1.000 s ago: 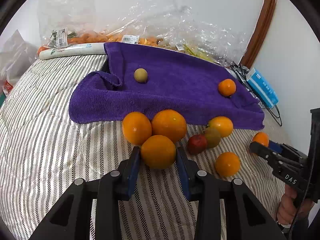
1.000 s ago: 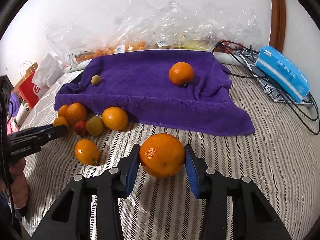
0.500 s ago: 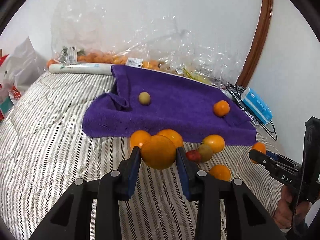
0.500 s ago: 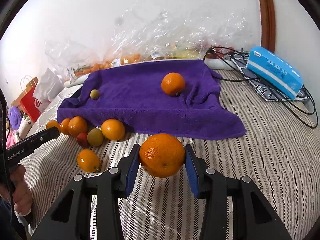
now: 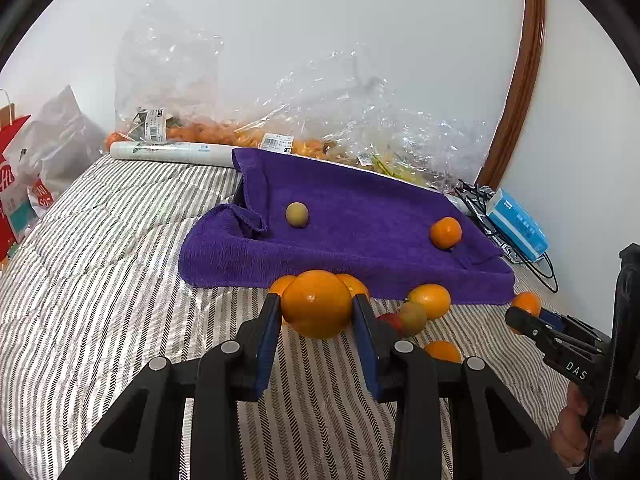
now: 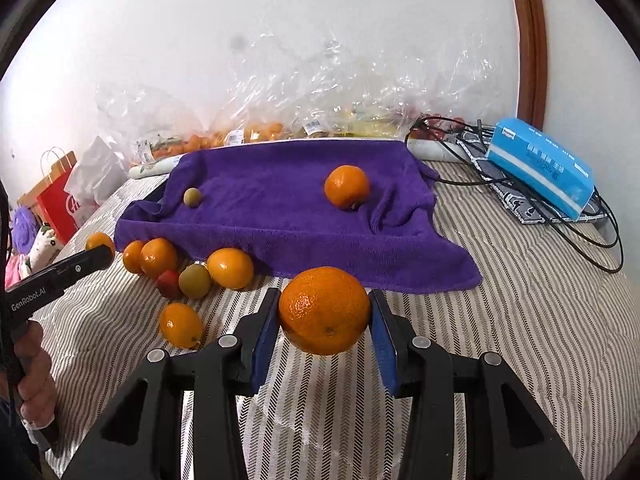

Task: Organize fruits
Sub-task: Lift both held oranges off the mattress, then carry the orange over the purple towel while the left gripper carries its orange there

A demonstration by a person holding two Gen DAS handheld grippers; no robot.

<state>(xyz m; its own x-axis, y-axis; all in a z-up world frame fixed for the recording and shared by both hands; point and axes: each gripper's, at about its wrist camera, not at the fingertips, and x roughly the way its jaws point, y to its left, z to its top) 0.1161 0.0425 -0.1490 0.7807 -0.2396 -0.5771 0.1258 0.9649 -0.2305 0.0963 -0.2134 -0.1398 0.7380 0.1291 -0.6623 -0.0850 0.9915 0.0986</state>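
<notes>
My left gripper [image 5: 316, 312] is shut on a smooth orange [image 5: 316, 304] and holds it above the striped bed, in front of the purple towel [image 5: 360, 216]. My right gripper [image 6: 325, 318] is shut on a dimpled orange [image 6: 324, 310], also lifted in front of the towel [image 6: 280, 204]. On the towel lie a small green fruit [image 5: 297, 213] and a mandarin [image 5: 445, 232]. Several oranges, a green fruit [image 6: 195, 280] and a small red fruit [image 6: 169, 283] lie in a cluster on the bed by the towel's near edge.
Clear plastic bags of fruit [image 5: 280, 128] line the wall behind the towel. A blue box [image 6: 544, 166] and black cables [image 6: 580, 224] lie at the right. A red paper bag [image 6: 60, 200] stands at the left edge of the bed.
Both grippers have risen with their oranges and pulled back a little from the towel. The left orange has left the cluster on the bed.
</notes>
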